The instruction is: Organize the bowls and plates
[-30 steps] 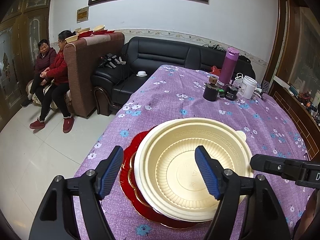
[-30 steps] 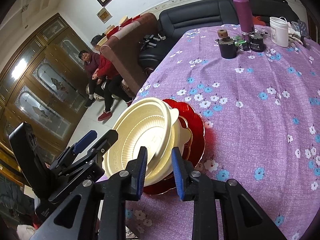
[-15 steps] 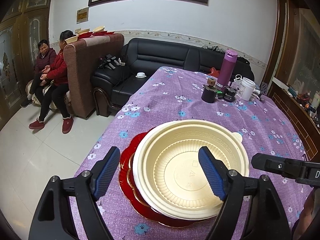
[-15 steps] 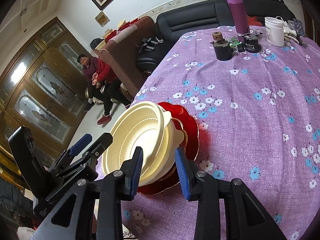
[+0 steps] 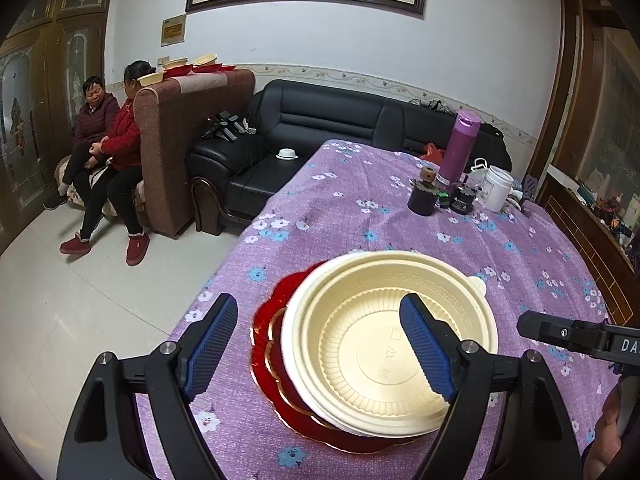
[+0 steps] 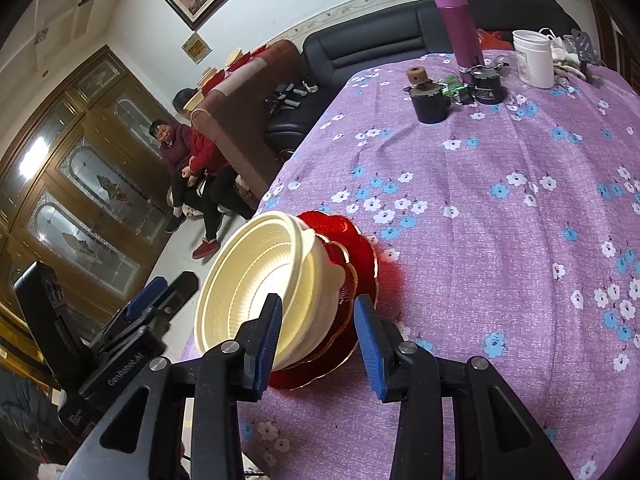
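The left gripper (image 5: 316, 344) is held with its jaws wide apart above the near rim of the stack; nothing is pressed by its blue pads (image 5: 424, 350), and the jaws have just been opening. The right gripper (image 6: 318, 340) is held at the stack's right side with its jaws partly apart; they too have just been opening. The rim of the bowls lies between its pads (image 6: 268, 344), but whether either pad touches the rim cannot be told.

The cream bowls (image 5: 380, 344) are nested one inside another, at least two being distinguishable by their rims. The uppermost bowl is seen to be empty, its ribbed inner wall and flat base being exposed. The nest is seated on red plates (image 5: 266, 344) with gold-edged scalloped rims, and these are laid on the purple floral tablecloth (image 5: 360, 208).

The stack is placed close to the table's near left edge, beyond which the tiled floor (image 5: 80, 292) is seen. A broad bare stretch of cloth is left to the right of and behind the stack. At the far end, well apart from the stack, a purple flask (image 5: 460, 144), a dark jar (image 5: 422, 196), a small black pot (image 5: 462, 200) and a white container (image 5: 498, 188) are grouped.
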### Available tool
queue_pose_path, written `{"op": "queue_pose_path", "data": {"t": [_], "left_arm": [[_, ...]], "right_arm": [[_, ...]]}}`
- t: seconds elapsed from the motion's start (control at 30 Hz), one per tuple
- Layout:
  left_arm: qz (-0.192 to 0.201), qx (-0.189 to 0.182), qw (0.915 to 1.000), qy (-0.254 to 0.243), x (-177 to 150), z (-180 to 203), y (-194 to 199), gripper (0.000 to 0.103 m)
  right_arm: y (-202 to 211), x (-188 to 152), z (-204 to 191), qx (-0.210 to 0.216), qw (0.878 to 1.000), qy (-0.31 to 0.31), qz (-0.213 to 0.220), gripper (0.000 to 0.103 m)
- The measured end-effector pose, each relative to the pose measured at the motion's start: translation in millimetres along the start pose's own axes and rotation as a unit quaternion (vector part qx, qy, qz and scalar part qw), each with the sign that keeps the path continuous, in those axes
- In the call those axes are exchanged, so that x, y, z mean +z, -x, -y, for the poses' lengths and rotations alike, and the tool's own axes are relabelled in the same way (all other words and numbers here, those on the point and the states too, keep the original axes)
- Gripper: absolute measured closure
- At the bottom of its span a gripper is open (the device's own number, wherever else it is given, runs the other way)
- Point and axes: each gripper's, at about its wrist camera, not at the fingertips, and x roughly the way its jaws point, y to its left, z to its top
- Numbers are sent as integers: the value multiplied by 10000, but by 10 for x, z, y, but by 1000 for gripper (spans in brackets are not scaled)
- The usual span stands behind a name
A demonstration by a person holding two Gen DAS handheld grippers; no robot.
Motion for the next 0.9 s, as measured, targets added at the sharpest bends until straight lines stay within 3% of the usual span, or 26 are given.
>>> {"op": "queue_pose_path", "data": {"t": [0.43,0.7,0.9], "left_arm": [[-74,150,9984,545,35,-557,19,20],[-624,115,9935,943,-135,-925,-242,20],[-799,91,9929,872,-245,-945,-387,21]], "right_arm": [[-70,-22,136,-138,9998,-82,-65,62],[-243,-43,233,-370,9991,-67,-198,62],[-425,-97,288,-476,9983,-25,-342,62]]}}
